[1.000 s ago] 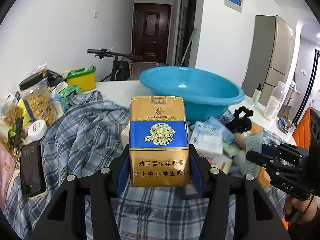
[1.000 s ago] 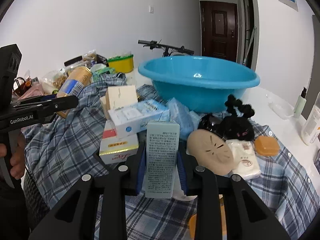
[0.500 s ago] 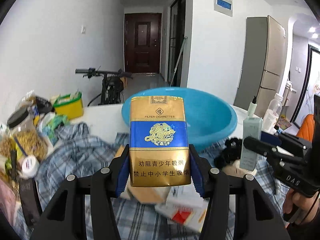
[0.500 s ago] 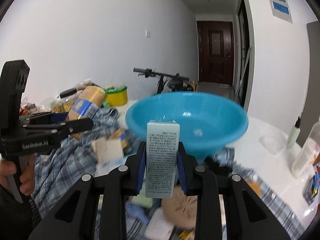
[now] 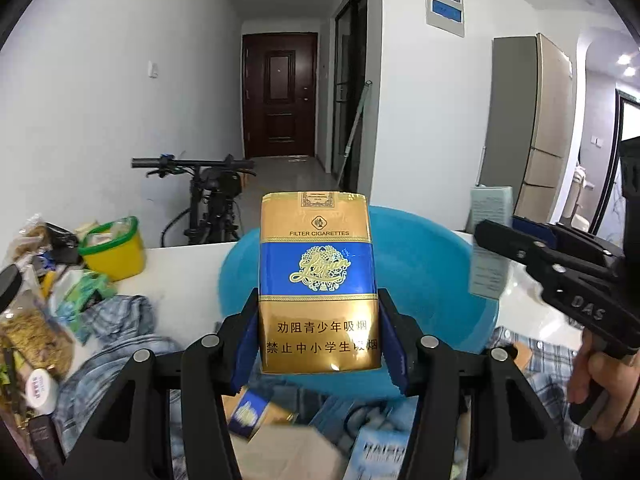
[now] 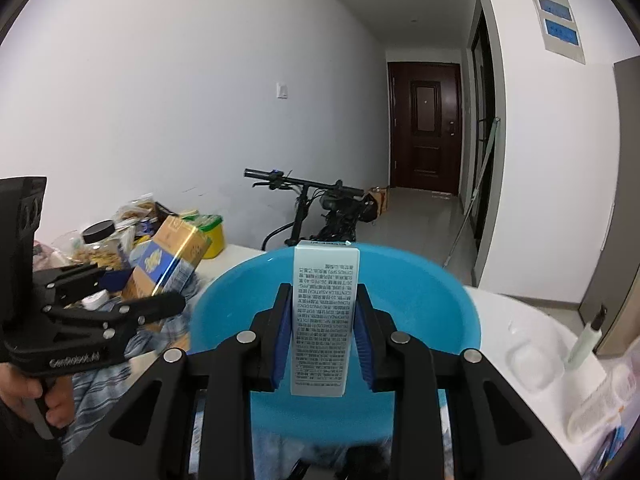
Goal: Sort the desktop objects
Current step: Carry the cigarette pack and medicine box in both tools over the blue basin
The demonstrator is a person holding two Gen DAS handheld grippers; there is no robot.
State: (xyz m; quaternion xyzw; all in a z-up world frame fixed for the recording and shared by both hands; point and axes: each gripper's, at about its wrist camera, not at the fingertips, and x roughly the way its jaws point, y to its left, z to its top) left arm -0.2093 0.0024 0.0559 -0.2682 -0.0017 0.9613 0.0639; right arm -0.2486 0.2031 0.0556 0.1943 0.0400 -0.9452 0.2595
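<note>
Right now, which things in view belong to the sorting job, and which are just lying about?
In the job: cigarette pack in left gripper; pale printed box in right gripper; blue basin.

Lying about: bicycle, yellow tub, plaid cloth, jar.

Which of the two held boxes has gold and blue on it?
The cigarette pack in the left gripper. The narrow box in the right gripper is pale grey-green with small black print.

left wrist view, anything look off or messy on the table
Yes. A plaid shirt lies crumpled on the table with small boxes heaped on it. The cigarette pack and pale box are gripped upright before the blue basin.
</note>
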